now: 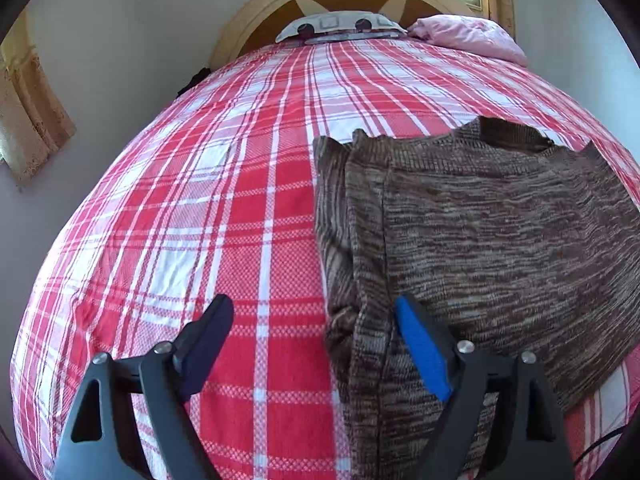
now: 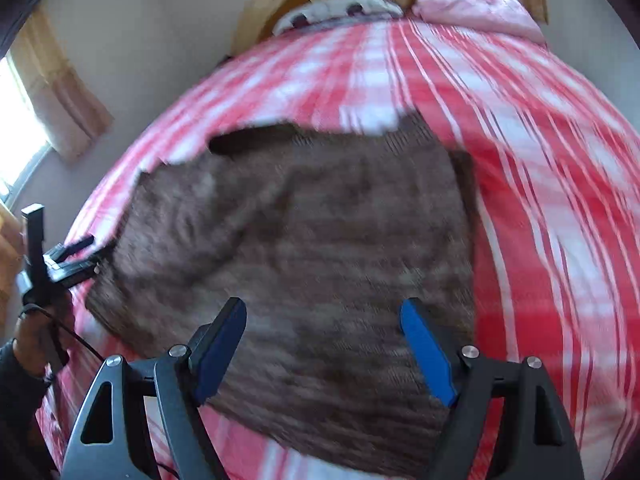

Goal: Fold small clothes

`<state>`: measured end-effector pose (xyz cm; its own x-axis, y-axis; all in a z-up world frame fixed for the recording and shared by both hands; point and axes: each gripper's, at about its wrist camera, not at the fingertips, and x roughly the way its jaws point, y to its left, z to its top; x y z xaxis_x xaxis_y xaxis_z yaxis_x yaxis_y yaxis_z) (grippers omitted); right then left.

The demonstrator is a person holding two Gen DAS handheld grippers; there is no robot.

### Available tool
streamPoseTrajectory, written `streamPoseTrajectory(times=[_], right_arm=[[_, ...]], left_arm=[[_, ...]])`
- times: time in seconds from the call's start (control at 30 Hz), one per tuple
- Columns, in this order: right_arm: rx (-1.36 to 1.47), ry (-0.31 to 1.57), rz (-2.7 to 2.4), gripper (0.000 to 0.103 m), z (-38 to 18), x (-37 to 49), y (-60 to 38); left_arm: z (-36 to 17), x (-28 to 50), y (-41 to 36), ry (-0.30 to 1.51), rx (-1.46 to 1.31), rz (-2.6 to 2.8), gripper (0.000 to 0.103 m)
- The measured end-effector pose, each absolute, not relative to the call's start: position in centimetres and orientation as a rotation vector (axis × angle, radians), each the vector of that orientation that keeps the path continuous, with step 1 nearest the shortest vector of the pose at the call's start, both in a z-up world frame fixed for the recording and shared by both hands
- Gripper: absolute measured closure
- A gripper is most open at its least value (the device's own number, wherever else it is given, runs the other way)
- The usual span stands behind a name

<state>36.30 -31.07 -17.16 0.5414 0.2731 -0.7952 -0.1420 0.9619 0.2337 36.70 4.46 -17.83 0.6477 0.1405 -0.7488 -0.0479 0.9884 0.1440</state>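
Nearest us, our left gripper (image 1: 314, 334) hangs with its jaws spread wide apart and gripping nothing, over the left edge of the brown knit garment (image 1: 488, 240), which lies at 3 o'clock on the red plaid bedspread (image 1: 192, 208). Our right gripper (image 2: 324, 338) hovers over the same garment's near hem, its jaws likewise wide apart and holding nothing; that view is blurred. Farther off, at 12 o'clock, a patterned pillow (image 1: 340, 26) lies against the wooden headboard (image 1: 248, 12), with a pink pillow (image 1: 468, 36) at 1 o'clock.
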Motion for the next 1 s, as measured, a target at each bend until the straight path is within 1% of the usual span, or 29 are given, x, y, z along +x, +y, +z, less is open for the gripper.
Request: streamPoseTrajectory(times=[0.13, 0.23, 0.3, 0.33, 0.43, 0.5, 0.6, 0.73, 0.83, 1.0], right_arm=[[0.137, 0.944, 0.276, 0.023, -17.5, 34.9, -31.9], [0.129, 0.900, 0.241, 0.023, -16.3, 33.9, -31.8], [0.104, 0.874, 0.255, 0.023, -15.7, 32.9, -31.1], [0.082, 0.884, 0.268, 0.023, -16.0, 32.5, -30.6], [0.027, 0.966, 0.246, 0.023, -18.1, 32.6, -29.8], [0.005, 0.937, 0.235, 0.023, -18.3, 32.2, -29.6], [0.024, 0.952, 0.209, 0.023, -18.0, 32.4, -29.4], [0.027, 0.974, 0.190, 0.023, -17.8, 32.6, -28.9], [-0.011, 0.992, 0.159, 0.023, -17.9, 32.4, -28.6], [-0.009, 0.913, 0.157, 0.023, -15.4, 31.1, -26.6]], left_arm=[[-18.0, 36.2, 4.9, 0.858, 0.084, 0.117, 0.017], [-17.5, 35.2, 4.9, 0.862, 0.057, 0.089, 0.016], [-17.7, 34.7, 4.7, 0.866, 0.081, 0.084, 0.012], [-18.0, 34.5, 4.6, 0.872, 0.092, 0.083, 0.010], [-18.7, 34.1, 4.7, 0.886, 0.086, 0.076, 0.010], [-18.6, 33.9, 5.0, 0.888, 0.068, 0.077, 0.010], [-18.7, 33.9, 5.2, 0.894, 0.061, 0.084, 0.010], [-19.0, 33.9, 5.7, 0.914, 0.039, 0.078, 0.002], [-19.1, 33.7, 6.3, 0.934, 0.005, 0.057, 0.002], [-18.6, 32.6, 8.1, 0.923, -0.055, 0.037, 0.002]])
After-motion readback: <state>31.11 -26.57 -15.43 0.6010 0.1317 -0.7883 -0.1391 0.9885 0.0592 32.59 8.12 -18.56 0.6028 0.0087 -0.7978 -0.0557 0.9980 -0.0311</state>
